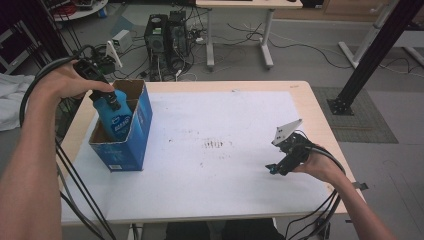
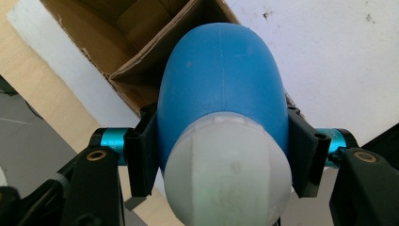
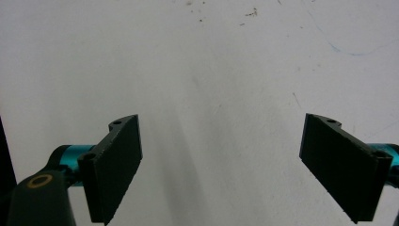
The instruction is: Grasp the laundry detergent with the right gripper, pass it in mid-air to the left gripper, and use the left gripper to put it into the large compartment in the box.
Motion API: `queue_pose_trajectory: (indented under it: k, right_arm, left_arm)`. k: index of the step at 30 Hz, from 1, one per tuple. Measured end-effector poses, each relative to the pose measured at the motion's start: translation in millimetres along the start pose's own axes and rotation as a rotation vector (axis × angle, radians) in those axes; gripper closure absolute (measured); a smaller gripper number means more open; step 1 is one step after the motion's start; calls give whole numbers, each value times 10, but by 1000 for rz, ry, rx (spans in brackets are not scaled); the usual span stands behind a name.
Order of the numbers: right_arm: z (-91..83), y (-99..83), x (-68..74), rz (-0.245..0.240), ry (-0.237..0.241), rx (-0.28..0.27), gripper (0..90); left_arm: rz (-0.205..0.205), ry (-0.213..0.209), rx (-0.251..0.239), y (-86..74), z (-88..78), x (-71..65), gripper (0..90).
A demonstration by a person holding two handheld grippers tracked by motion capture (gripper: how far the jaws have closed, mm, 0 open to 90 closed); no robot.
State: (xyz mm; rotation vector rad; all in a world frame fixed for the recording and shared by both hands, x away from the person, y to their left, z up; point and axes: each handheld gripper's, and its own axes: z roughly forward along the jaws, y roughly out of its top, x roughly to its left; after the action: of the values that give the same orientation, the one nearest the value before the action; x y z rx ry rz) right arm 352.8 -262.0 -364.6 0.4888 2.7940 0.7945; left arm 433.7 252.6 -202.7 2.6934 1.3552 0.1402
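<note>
Spreading across the middle is the surface (image 1: 225, 150), a pale wooden top under a white sheet with a few brown specks near its centre. At its left end stands the blue cardboard box (image 1: 125, 137), top flaps open, brown inside. Poking up out of that box is the blue bottle (image 1: 114, 117), white lettering on its side, body partly down inside and tilted toward the left hand. The left tongs (image 1: 107, 95) are clamped on it just below the cap; in the left gripper view the black pads press both sides of the bottle (image 2: 221, 84) with its white cap (image 2: 228, 174) nearest the camera and the box mouth beyond. Over at the right, the right tongs (image 1: 274, 169) sit low by the sheet, jaws spread wide with nothing between them.
</note>
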Motion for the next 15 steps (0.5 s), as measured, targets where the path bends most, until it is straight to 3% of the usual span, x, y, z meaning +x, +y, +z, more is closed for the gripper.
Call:
queue_pose_trajectory:
  k: [15]
  right_arm:
    - [75, 3, 25, 1, -1, 17, 127]
  left_arm:
    - [19, -27, 22, -65, 393, -2, 383]
